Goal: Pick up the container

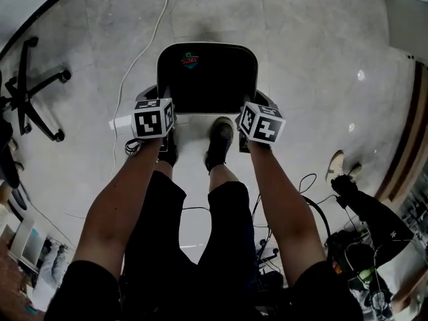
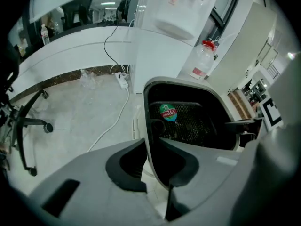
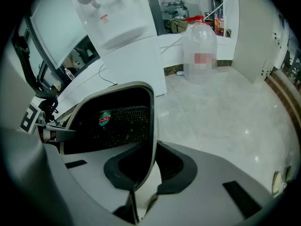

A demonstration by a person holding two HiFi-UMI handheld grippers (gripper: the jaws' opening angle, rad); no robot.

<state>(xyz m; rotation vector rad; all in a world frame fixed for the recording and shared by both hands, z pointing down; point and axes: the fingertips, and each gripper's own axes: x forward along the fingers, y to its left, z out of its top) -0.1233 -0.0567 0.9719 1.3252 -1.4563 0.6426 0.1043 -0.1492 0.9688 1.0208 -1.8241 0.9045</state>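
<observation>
Sitting on the pale floor (image 1: 301, 59) just ahead of your shoes (image 1: 219, 136), the container (image 1: 214, 85) is a dark bin with a light rim and a round green-and-red sticker (image 1: 190, 61) on its mesh inside. Your left tongs (image 2: 153, 166) straddle its left wall and are clenched on it, one pad inside and one outside. Your right tongs (image 3: 150, 171) are clamped the same way on the right wall. A white cable (image 1: 144, 45) runs across the floor to the left of the bin. An office chair base (image 1: 33, 92) stands further left. A large water jug (image 3: 200, 51) stands on the floor beyond the bin.
</observation>
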